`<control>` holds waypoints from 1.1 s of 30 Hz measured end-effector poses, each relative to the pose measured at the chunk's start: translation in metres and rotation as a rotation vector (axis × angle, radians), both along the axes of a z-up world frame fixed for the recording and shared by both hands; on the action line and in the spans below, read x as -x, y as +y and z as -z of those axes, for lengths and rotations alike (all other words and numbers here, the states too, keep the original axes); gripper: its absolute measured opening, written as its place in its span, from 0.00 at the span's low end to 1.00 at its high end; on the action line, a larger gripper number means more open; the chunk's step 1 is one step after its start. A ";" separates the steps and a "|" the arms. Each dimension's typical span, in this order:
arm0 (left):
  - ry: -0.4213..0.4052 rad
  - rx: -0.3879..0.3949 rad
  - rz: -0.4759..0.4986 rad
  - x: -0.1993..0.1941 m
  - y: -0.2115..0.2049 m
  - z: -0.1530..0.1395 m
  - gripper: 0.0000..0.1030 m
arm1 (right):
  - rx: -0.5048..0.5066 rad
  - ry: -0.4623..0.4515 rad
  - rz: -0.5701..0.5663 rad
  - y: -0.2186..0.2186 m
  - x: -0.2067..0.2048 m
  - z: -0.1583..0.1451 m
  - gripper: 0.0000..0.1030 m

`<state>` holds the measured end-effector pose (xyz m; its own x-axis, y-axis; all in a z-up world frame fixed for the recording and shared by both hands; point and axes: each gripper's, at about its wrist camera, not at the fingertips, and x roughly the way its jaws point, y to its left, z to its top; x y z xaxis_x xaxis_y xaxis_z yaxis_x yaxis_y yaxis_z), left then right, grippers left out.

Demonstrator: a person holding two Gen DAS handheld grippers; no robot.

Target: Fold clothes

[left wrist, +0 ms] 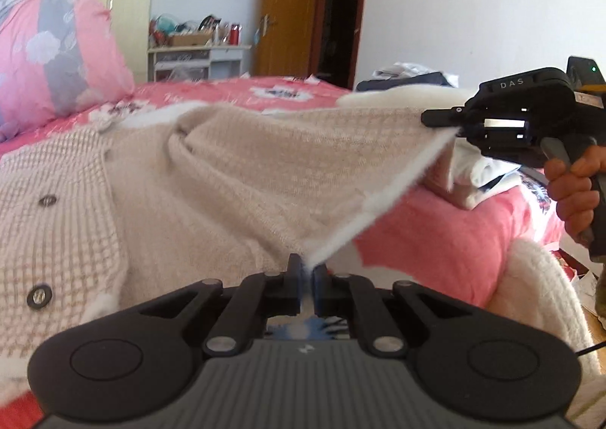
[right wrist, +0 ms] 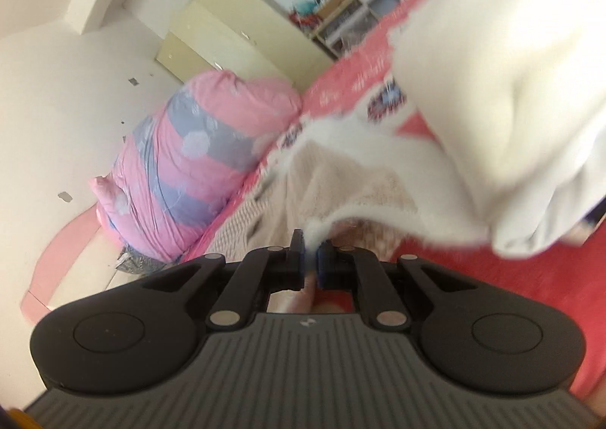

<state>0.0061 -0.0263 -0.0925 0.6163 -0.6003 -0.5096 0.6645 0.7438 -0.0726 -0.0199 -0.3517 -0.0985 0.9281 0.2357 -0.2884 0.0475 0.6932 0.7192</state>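
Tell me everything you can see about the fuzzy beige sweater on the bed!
The beige sweater is a soft, waffle-knit cardigan with dark round buttons and a fluffy white edge. Most of it lies spread on the pink bed. One side is lifted and pulled taut: the left gripper is shut on the white edge near the camera, and the right gripper is shut on that edge further along. A person's hand holds the right gripper.

Showing beige waffle-knit with white fluffy trim and dark round buttons on the cardigan (left wrist: 235, 171). Spreading coral pink with white-and-purple floral prints across the bed sheet (left wrist: 428, 239). Displaying pink and grey-blue stripes with pale flowers on the pillow (left wrist: 53, 50). Gleaming black on both tongs.
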 end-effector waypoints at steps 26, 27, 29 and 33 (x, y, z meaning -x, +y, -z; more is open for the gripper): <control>0.139 0.300 -0.610 0.040 0.202 -0.011 0.49 | 0.127 0.088 -0.482 0.120 -0.049 -0.022 0.45; 0.144 0.333 -0.672 0.041 0.216 -0.009 0.51 | 0.085 0.120 -0.525 0.135 -0.069 -0.012 0.45; 0.154 0.399 -0.795 0.043 0.242 -0.004 0.53 | 0.014 0.188 -0.579 0.162 -0.105 0.006 0.45; 0.200 0.449 -0.939 0.035 0.275 0.016 0.54 | -0.100 0.328 -0.620 0.193 -0.152 0.038 0.45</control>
